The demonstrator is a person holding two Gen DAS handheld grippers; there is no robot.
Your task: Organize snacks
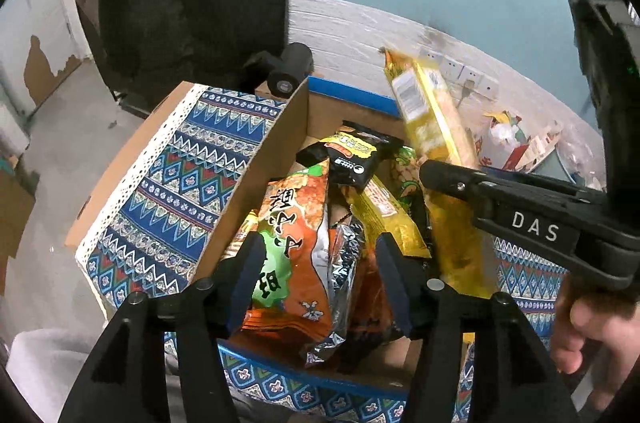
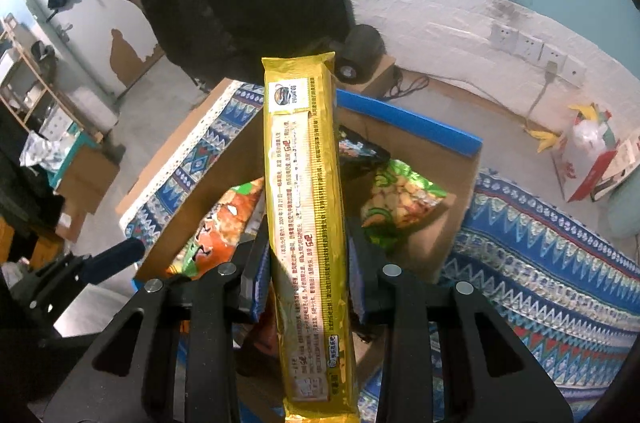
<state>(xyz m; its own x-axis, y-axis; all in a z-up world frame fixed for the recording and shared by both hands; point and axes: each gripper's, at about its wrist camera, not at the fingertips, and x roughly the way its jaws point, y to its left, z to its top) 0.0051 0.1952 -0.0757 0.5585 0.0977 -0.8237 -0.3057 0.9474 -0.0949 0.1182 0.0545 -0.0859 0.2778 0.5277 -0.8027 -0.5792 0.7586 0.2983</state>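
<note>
Right wrist view, right tool (image 2: pixel 308 275) angled downward, clamping gold packet (image 2: pixel 306 207)

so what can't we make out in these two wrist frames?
- Lower end of the long gold foil snack pack: right wrist view, cut off by the bottom edge; left wrist view, blurred.
- Floor of the patterned cardboard box: both views, covered by snack bags.
- Bags under the orange and green snack bag: left wrist view, buried beneath it and the left gripper.
- Right gripper pad contact: gold pack covers it.

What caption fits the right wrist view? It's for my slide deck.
Right tongs grip a long gold snack pack above the patterned snack box.
</note>
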